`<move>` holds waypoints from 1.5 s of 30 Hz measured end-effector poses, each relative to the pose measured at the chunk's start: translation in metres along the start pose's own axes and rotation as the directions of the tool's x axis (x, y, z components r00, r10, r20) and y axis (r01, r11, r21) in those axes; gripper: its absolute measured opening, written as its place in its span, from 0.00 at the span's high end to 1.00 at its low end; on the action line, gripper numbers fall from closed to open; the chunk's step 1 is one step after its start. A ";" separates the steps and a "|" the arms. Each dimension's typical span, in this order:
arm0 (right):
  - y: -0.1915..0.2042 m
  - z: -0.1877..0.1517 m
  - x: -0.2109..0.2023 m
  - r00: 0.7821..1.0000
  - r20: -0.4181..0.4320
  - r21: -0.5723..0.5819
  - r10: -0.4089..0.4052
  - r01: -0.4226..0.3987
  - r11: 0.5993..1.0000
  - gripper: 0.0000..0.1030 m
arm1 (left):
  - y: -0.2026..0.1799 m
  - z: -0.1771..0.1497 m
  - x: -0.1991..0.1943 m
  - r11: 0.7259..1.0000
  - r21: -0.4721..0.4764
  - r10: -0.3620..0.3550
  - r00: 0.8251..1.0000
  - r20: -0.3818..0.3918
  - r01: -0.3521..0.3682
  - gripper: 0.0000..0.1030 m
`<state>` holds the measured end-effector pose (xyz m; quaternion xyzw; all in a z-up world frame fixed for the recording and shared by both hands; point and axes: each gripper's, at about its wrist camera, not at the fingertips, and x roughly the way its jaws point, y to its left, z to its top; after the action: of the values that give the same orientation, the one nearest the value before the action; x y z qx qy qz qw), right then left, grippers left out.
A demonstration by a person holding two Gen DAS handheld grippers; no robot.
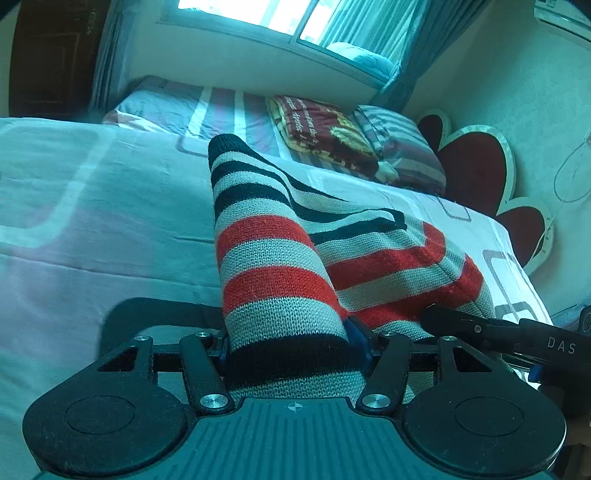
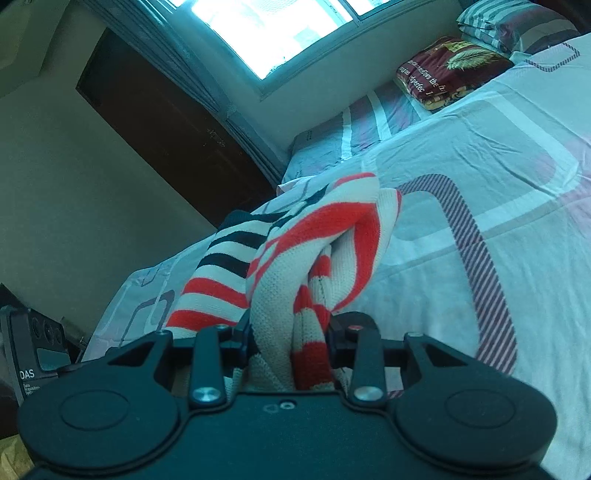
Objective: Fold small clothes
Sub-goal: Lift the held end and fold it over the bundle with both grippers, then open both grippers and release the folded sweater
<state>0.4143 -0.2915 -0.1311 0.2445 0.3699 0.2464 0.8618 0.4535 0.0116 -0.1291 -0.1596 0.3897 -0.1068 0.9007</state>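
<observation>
A small knitted sweater [image 1: 273,258] with red, grey and black stripes is lifted off the bed in the left wrist view. My left gripper [image 1: 290,347] is shut on a thick bunched fold of it, and the cloth hides the fingertips. The rest of the sweater trails away to the right onto the sheet. My right gripper [image 2: 290,332] is shut on another gathered, twisted part of the sweater [image 2: 317,251]. Its black finger [image 1: 443,321] shows in the left wrist view, pressed into the knit at the right. The left gripper's body [image 2: 33,350] sits at the left edge of the right wrist view.
The bed [image 1: 92,221] has a pale sheet with rounded square patterns. At its head lie a folded maroon blanket [image 1: 321,129] and a striped pillow [image 1: 402,147]. Red heart-shaped headboard panels [image 1: 476,166] stand by the wall. A window [image 2: 273,29] and a dark door [image 2: 166,122] are behind the bed.
</observation>
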 end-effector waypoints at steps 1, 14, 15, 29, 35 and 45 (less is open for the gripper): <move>0.009 -0.002 0.005 1.000 -0.003 -0.004 0.004 -0.004 1.000 0.67 | 0.009 0.002 -0.007 1.000 -0.004 0.005 1.000 0.003 -0.005 0.43; 0.137 -0.054 0.101 0.997 -0.037 -0.019 0.064 -0.064 0.998 0.67 | 0.176 0.011 -0.099 0.995 -0.052 0.087 0.996 0.036 -0.085 0.43; 0.145 -0.058 0.111 0.997 -0.040 -0.020 0.068 -0.069 0.997 0.67 | 0.190 0.012 -0.104 0.994 -0.056 0.095 0.995 0.036 -0.093 0.43; 0.194 -0.106 0.218 0.993 -0.098 -0.003 0.064 -0.064 0.998 0.66 | 0.317 0.009 -0.093 0.982 -0.071 0.174 0.985 -0.011 -0.175 0.42; 0.174 -0.118 0.223 0.994 -0.105 0.039 0.002 0.002 0.999 0.57 | 0.308 0.007 -0.084 0.977 0.019 0.214 0.977 0.018 -0.214 0.24; 0.221 -0.110 0.166 0.995 0.050 -0.114 -0.091 0.097 0.989 0.55 | 0.283 -0.001 -0.134 0.969 0.083 0.221 0.969 0.112 -0.231 0.23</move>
<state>0.3768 0.0034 -0.1500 0.1815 0.3468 0.2211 0.8933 0.3816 0.3158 -0.1446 -0.0761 0.3534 -0.0135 0.9323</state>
